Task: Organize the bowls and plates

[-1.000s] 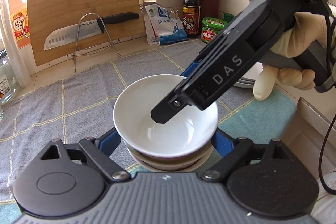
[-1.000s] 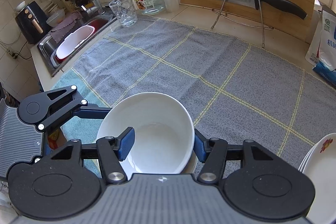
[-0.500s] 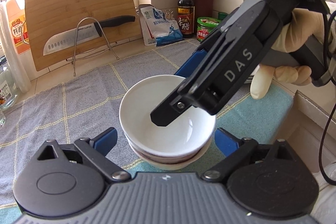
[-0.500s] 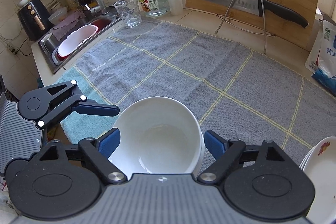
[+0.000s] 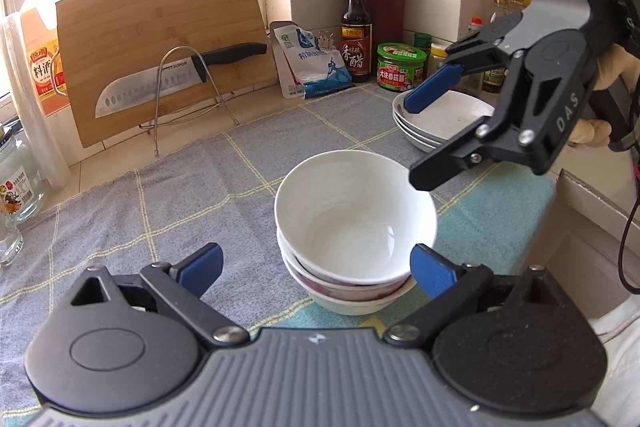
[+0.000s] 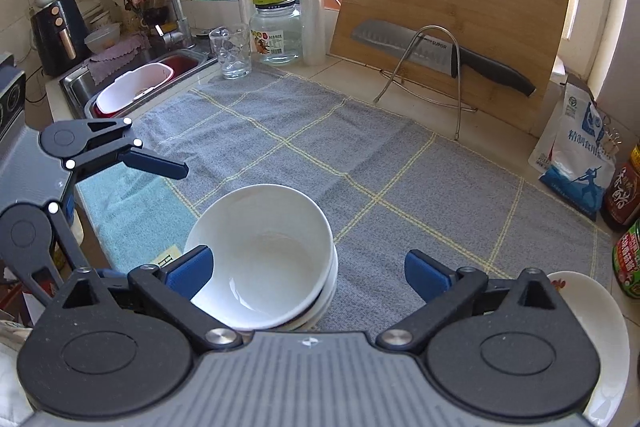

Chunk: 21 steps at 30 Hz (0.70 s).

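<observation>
At the lower centre, the left gripper opens its jaws around the stack of bowls without touching. The right gripper opens too, empty, at the right. The white bowls sit nested on the grey towel; the plates lie behind.

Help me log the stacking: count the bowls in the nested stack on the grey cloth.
3. A plain white bowl sits on top, a bowl with a dark patterned rim is nested under it, and a pale bowl is at the bottom. Another could be hidden inside.
</observation>
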Available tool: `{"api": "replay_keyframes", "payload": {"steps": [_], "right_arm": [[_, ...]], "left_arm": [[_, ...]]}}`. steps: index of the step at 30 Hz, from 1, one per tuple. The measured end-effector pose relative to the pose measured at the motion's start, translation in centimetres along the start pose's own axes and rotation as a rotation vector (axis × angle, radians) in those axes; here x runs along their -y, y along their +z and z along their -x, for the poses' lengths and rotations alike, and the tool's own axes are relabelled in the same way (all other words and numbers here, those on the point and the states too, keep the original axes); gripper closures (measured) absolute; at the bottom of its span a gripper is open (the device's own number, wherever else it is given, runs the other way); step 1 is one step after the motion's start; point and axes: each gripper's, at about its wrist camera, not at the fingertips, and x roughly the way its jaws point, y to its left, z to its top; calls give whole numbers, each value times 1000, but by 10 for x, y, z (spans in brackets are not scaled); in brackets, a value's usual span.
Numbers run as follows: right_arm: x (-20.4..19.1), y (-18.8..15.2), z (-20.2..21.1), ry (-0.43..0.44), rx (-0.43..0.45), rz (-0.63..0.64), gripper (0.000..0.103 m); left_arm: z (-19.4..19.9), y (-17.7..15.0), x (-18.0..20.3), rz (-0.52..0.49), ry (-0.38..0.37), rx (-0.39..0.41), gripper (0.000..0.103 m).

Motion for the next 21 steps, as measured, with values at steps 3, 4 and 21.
{"api": "replay_keyframes", "payload": {"steps": [3, 4, 21], "right_arm": [[-6, -6, 3, -3, 13, 28, 0], [-8, -6, 4, 12, 20, 28, 0], [-42, -55, -48, -64, -110, 189, 0]], "left_arm": [[0, -3, -3, 5, -12, 6, 3], [0, -4, -5, 5, -21, 8, 2], [-34, -31, -16, -174, -115, -75, 2]]}}
